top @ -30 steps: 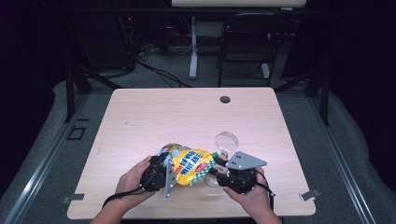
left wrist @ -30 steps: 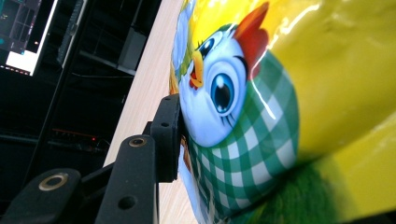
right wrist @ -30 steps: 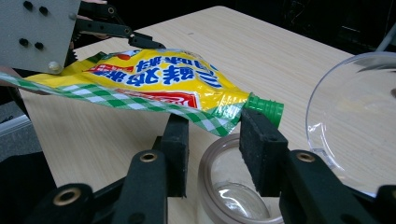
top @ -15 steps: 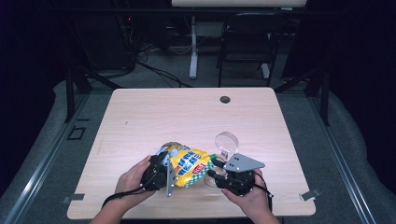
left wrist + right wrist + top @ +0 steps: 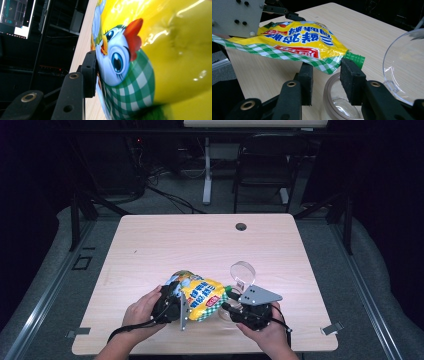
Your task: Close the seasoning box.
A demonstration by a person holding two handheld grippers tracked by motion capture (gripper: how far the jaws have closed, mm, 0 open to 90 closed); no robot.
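Near the front edge of the tabletop (image 5: 150, 245), a yellow seasoning pouch (image 5: 202, 299) is held up between the two hands. The left tongs (image 5: 176, 301) are clamped on its bottom end, one pad (image 5: 90, 72) being pressed against the printed chicken. The right tongs (image 5: 327, 80) are held apart around the pouch's green screw cap (image 5: 355, 59), which is not gripped. Just below the cap a clear jar (image 5: 337, 100) is seen, its hinged lid (image 5: 243, 272) raised.
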